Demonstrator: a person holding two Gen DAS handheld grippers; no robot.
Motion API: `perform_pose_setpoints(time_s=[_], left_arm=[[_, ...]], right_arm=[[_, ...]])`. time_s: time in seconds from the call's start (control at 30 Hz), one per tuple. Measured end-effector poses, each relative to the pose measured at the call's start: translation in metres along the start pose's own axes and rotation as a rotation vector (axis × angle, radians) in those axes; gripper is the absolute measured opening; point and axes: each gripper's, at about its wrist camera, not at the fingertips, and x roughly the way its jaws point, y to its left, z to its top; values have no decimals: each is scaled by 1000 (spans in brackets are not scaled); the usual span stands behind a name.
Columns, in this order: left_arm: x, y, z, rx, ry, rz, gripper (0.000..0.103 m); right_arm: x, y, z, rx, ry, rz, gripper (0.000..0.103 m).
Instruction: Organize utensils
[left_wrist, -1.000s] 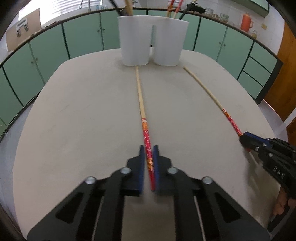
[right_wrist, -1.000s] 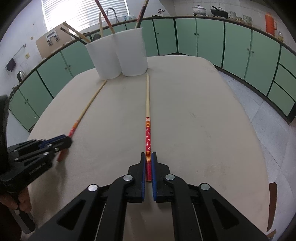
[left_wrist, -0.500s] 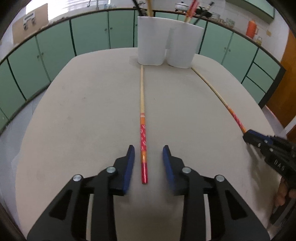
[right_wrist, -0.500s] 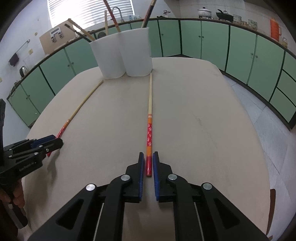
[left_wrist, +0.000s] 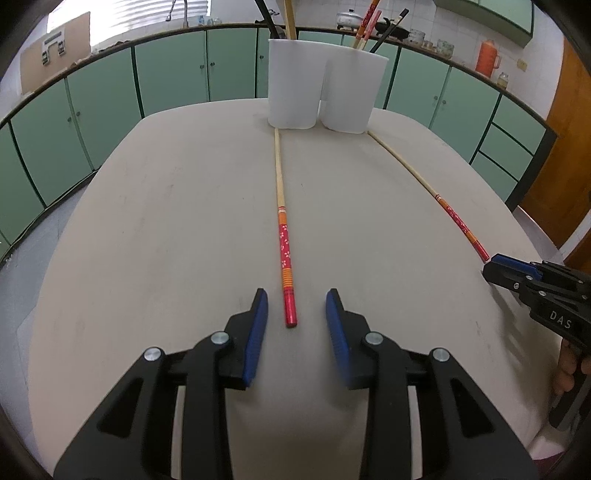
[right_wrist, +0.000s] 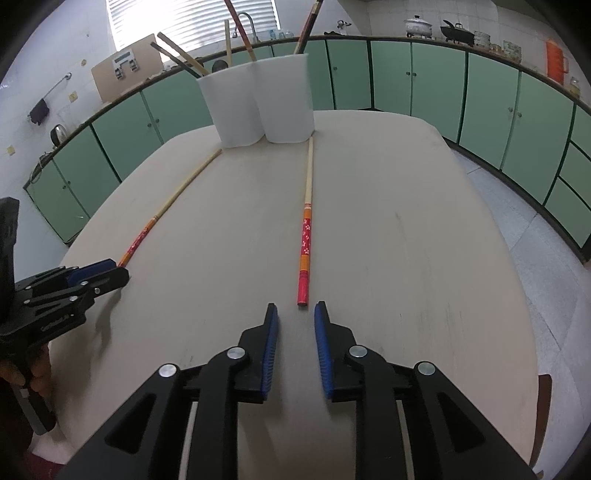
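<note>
- Both tongs, clamped a second ago, have just been opening: left tongs (left_wrist: 296, 301) and right tongs (right_wrist: 295, 312) now stand apart, pads off the chopsticks.
- Left chopstick (left_wrist: 283, 236) and right chopstick (right_wrist: 306, 236): flat on surface (left_wrist: 166, 221), centre frame.
- White holder (left_wrist: 325, 92): upper centre.

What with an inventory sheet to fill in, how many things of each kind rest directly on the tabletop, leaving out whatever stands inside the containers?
red-handled chopsticks, lying flat: 2
white utensil cups, side by side at the far end: 2
Total: 4
</note>
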Motion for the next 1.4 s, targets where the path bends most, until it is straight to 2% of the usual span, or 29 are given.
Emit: perform_pose_setpoints(time_s=[0.23,0.6,0.7,0.83,1.17,1.4], left_arm=[[0,0,0,8,6,11,32],[1,0,0,-7,0,9,32],[1,0,0,-9,0,7,32],[1,1,0,-9,0,7,32],[-1,3,-3,-30,-5,2,33],[-2,0,-4,-32,-11,26,28]], right_arm=[[-2,-3,-3,-4,-10,19,21],[3,-1,4,-3,-22,-7,20],[4,0,5,-13,-22,-24,16],[5,-2,5,-11,-21,-30,6],[6,-2,6,-17,-25,-36,6],[5,0,5,-16,-27,-37,6]])
